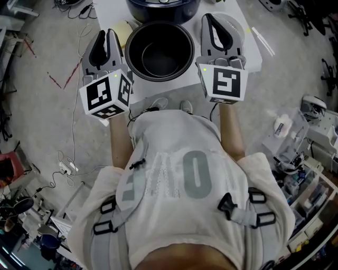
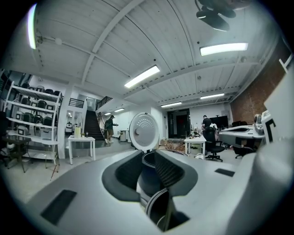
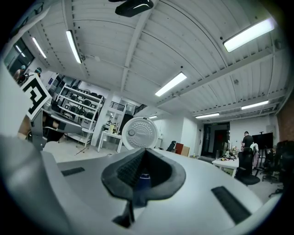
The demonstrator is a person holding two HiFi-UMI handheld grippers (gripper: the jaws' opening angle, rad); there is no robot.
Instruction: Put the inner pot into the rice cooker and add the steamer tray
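Two sets of jaws to check first. Your left gripper (image 2: 153,160) has its jaws slightly apart. The thin curved rim of the dark round metal inner pot (image 2: 156,198) sits in the gap, but I can't see the pads pressing on it. Your right gripper (image 3: 143,156) has its jaws together. A thin dark edge is pinched low between them, which I take to be the same rim on the far side.

In the head view the pot is at upper centre, between the two grippers, over the near part of the white table (image 1: 252,55). I can't tell whether it is lifted or resting on the table. The dark blue rice cooker (image 1: 158,9) is just beyond it at the top edge, with its round white lid (image 2: 144,131) standing open.

The step in hand is carrying the pot into the cooker, and it looks barely started.
- Close the left jaws firmly on the rim before you lift. A one-sided grip will probably tip the pot.
- Keep both grippers level and at equal height.
- Raise the pot clear of the cooker's wall, centre it over the opening, and lower it straight down.
- Let go on both sides together.

I can't pick out a steamer tray for certain. Find it before you reach for it.
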